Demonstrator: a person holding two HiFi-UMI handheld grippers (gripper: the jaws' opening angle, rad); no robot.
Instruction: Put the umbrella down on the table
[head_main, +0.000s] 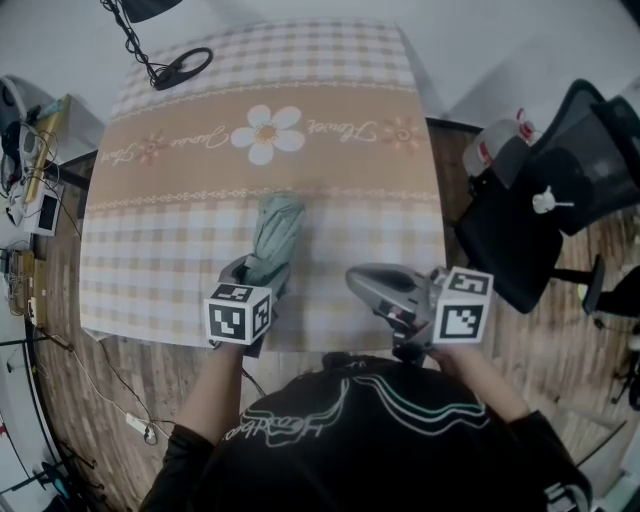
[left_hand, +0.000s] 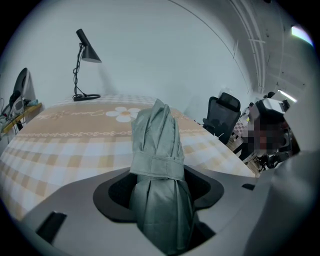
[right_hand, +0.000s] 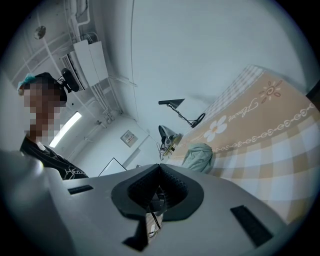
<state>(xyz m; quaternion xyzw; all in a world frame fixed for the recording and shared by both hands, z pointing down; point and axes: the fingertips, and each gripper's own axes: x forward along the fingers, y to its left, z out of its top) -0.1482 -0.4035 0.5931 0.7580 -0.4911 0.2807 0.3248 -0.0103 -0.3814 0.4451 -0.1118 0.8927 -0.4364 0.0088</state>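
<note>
The left tongs (head_main: 258, 275) are clamped round the folded grey-green umbrella (head_main: 274, 232) just below its strap, gripping the soft bundle with jaws set wide; the umbrella sits low in the middle of the head view, its far end pointing up the frame toward the flower print on the bench (head_main: 170, 250). I cannot tell whether that end touches the checked cloth. The right tongs (head_main: 362, 282) are closed on nothing, low and right of the umbrella. The likely trouble is the near edge: the grip sits close to the bench's lower border, so an early release could let the handle end tip off toward the person. Dragging the fabric forward could also ruck the cloth; the bundle may slide within the jaws.
</note>
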